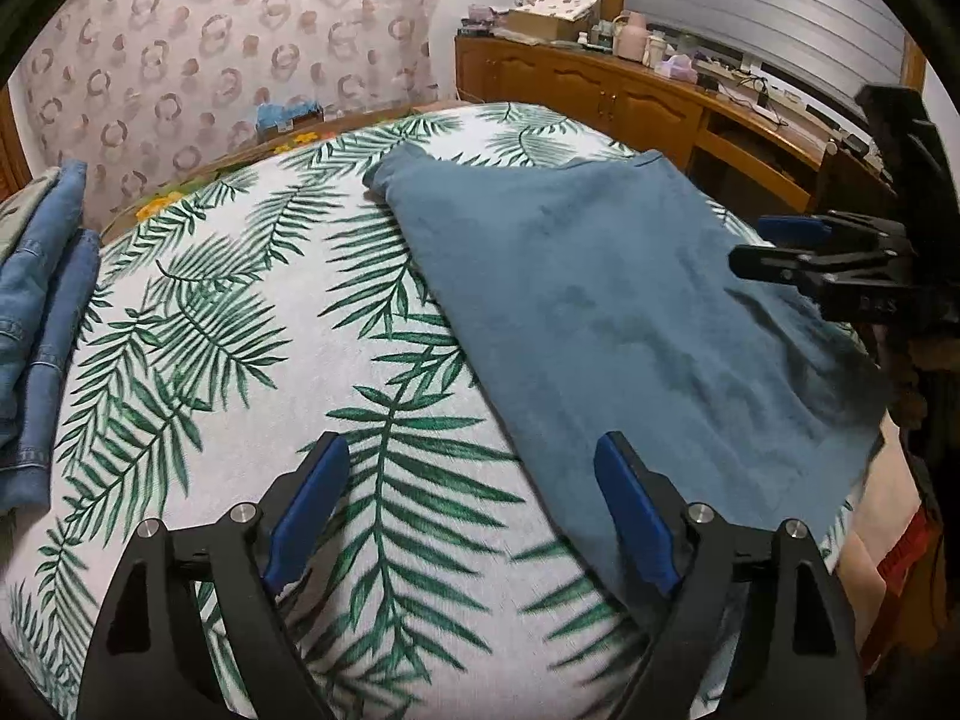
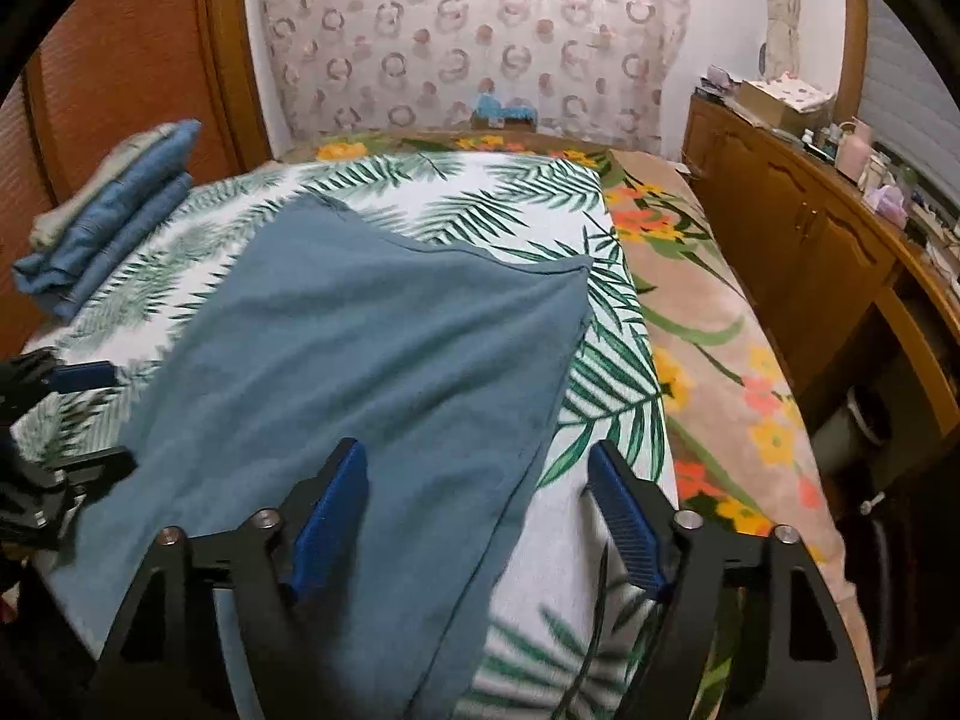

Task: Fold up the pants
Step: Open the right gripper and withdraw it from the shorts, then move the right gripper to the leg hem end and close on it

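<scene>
Pants point(image 1: 612, 324) of teal cloth lie flat on the leaf-print sheet point(image 1: 240, 360), long axis running from the near bed edge toward the far wall, near end overhanging that edge. Bare sheet stays open on both sides — folded jeans point(image 1: 42, 312) are stacked well apart at the left edge. Left claw point(image 1: 474, 504) and right claw point(image 2: 480, 510) both hover spread wide, holding nothing.

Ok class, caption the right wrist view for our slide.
Open right gripper hovers over teal pants spread on leaf-print sheet.

Pants point(image 2: 360, 372) near end cut off
</scene>
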Demonstrator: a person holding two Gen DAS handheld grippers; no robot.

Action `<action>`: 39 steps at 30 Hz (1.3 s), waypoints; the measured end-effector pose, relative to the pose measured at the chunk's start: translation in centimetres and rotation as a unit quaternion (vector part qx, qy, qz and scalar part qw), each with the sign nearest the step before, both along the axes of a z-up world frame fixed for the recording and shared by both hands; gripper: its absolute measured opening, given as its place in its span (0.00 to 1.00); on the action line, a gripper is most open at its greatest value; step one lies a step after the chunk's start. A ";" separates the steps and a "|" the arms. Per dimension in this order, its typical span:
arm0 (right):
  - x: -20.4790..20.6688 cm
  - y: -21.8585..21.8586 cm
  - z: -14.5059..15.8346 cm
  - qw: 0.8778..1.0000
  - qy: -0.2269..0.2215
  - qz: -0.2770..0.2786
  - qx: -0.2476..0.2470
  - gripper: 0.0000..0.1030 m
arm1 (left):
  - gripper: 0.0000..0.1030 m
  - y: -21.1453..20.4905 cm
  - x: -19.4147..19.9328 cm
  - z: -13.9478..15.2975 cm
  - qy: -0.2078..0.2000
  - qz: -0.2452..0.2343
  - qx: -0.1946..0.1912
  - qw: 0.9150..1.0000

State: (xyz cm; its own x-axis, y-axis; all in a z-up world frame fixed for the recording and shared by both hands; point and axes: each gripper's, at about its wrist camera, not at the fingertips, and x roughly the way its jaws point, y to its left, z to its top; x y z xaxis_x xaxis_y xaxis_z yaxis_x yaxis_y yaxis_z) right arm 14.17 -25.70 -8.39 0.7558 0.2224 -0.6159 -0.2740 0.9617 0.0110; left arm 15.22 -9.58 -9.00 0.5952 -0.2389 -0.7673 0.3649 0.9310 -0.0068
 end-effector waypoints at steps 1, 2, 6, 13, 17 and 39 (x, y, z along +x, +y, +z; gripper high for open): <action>-0.9 -0.1 0.1 1.000 -0.005 0.003 0.003 0.70 | 0.82 0.0 -0.5 0.3 -0.005 -0.004 -0.004 1.000; -1.8 -0.3 0.2 1.000 -0.009 0.008 0.007 0.67 | 0.82 -0.2 -1.1 0.7 -0.009 -0.012 -0.012 1.000; -5.4 -0.7 -0.4 0.999 -0.009 0.029 0.011 0.58 | 0.82 -1.2 -3.6 1.6 -0.022 -0.039 -0.022 0.999; -10.0 -2.2 -1.1 0.999 -0.007 0.032 0.018 0.53 | 0.79 -2.4 -5.1 1.4 -0.018 -0.062 -0.034 0.997; -11.2 -2.4 -1.2 0.999 -0.003 0.037 0.030 0.42 | 0.60 -2.4 -5.2 0.9 0.002 -0.073 -0.047 0.996; -13.4 -1.9 -1.7 0.998 0.016 0.041 0.034 0.08 | 0.54 -1.6 -5.9 0.3 0.011 -0.068 -0.056 0.996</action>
